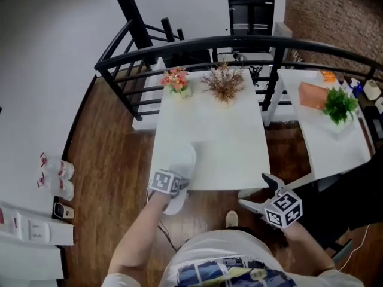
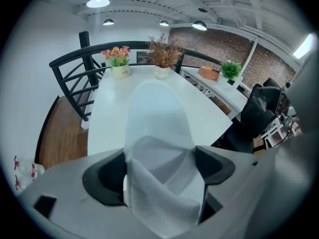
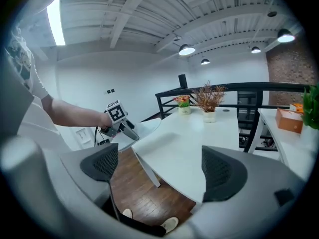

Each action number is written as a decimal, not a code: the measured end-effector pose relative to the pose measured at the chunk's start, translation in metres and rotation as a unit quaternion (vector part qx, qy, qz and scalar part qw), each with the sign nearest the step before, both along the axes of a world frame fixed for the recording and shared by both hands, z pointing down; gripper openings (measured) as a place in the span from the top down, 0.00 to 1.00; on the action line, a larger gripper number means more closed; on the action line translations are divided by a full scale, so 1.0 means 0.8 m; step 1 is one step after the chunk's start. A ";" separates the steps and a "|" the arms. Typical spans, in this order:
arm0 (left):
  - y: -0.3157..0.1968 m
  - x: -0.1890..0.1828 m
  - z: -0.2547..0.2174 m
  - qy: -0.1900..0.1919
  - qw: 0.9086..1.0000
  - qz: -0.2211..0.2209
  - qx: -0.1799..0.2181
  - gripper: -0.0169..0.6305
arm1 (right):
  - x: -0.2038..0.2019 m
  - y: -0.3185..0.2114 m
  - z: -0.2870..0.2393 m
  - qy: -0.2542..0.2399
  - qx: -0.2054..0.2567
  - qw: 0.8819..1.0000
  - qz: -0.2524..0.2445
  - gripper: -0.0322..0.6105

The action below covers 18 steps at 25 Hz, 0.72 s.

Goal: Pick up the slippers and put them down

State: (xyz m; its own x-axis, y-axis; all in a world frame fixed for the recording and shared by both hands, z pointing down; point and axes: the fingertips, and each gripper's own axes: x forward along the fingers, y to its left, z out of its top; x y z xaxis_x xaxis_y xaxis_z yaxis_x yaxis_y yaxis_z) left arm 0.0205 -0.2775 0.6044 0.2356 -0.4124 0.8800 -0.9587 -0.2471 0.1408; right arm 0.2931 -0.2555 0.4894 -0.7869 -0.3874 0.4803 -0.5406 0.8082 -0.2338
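Clamping a white slipper (image 1: 181,167), the left gripper (image 1: 181,184) is seen in the lower left of the head view, at the near left corner of the white table (image 1: 221,136). In the left gripper view its 2 jaws are closed on the slipper's (image 2: 157,118) soft upper, which is bunched and creased between them at the bottom centre of the frame. The sole runs away from the jaws towards the middle of the table. From above, the slipper's far end lies over the tabletop while its near end overhangs the edge above the wooden floor (image 1: 114,160). Whether the sole is touching the table cannot be told.

The right gripper (image 1: 254,191) is held at the lower right of the head view, just off the table's near edge, well apart from the slipper. In the right gripper view its jaws (image 3: 162,168) are spread wide with nothing between them; only the table corner and floor are seen past them.

At the top of the head view, 1 pot of pink flowers (image 1: 176,79) and 1 pot of dried brown stems (image 1: 223,84) are set at the table's far edge, before a black railing (image 1: 179,46).
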 end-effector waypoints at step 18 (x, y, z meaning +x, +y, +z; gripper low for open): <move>0.357 -0.356 -0.035 -0.001 0.987 -0.158 0.030 0.32 | -0.348 0.251 -0.012 0.024 0.013 0.987 -0.160 0.16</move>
